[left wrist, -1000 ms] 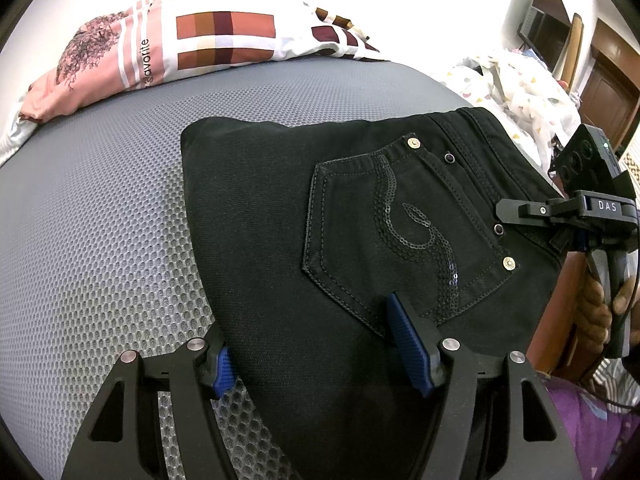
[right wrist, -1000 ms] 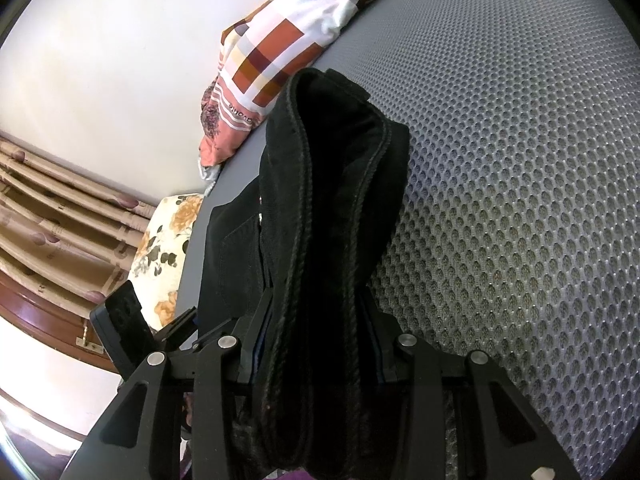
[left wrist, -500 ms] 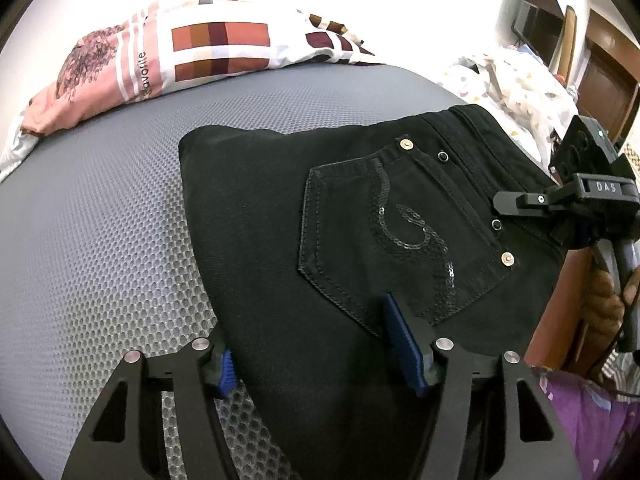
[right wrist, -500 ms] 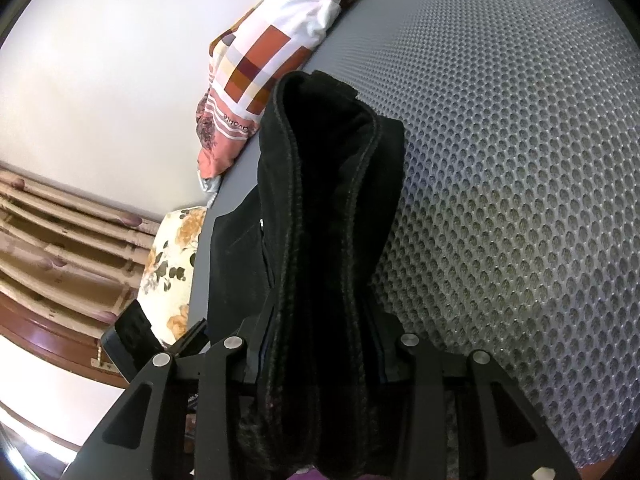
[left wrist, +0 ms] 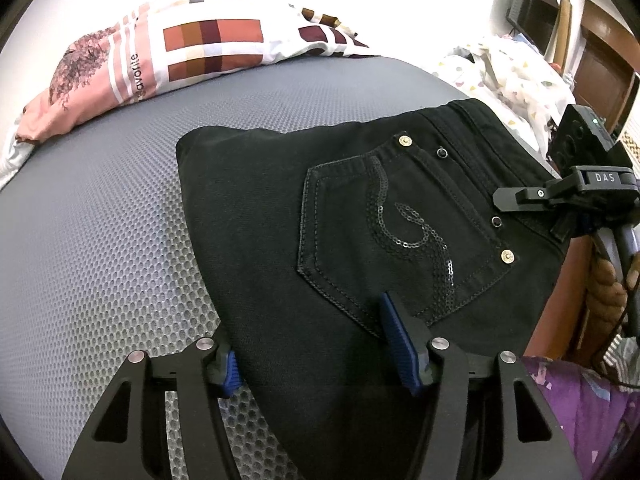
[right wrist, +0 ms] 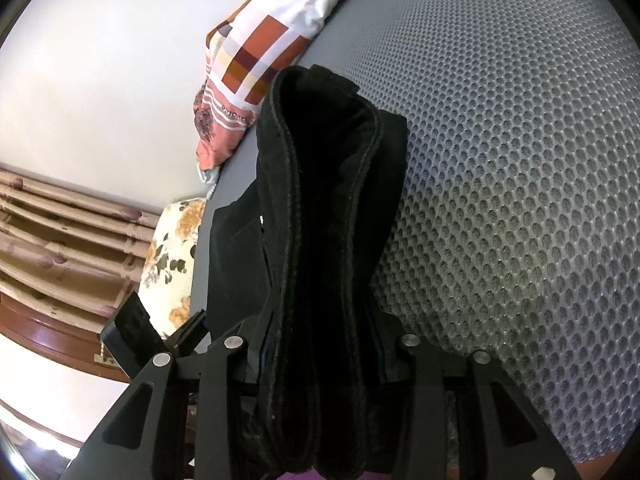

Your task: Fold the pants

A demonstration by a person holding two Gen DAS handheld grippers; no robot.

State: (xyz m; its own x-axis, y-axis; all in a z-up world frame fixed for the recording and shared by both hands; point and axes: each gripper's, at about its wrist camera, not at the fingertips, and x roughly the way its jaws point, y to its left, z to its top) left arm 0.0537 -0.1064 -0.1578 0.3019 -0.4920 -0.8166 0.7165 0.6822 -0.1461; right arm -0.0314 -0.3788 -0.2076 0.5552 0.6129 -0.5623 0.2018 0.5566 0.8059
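Note:
Black folded pants [left wrist: 320, 216] lie on a grey mesh mattress [left wrist: 100, 240], back pocket with a sequin swirl facing up. My left gripper [left wrist: 316, 344] is open; its jaws straddle the near edge of the pants, one blue pad [left wrist: 400, 344] over the cloth, the other by the mattress. My right gripper [right wrist: 320, 344] is shut on the thick waistband edge of the pants [right wrist: 320, 208], which fills the gap between its fingers. It also shows in the left wrist view [left wrist: 568, 196] at the right edge of the pants.
A patchwork pillow [left wrist: 180, 44] lies at the far side of the mattress. A white patterned cloth [left wrist: 516, 76] and wooden furniture [left wrist: 600, 68] stand at the far right. A floral cushion [right wrist: 172, 256] and a wooden bed frame [right wrist: 60, 248] lie beyond the mattress edge.
The left gripper has drawn back slightly, and the pants sit a little farther away in its view. The right gripper keeps its hold on the waistband and has shifted little.

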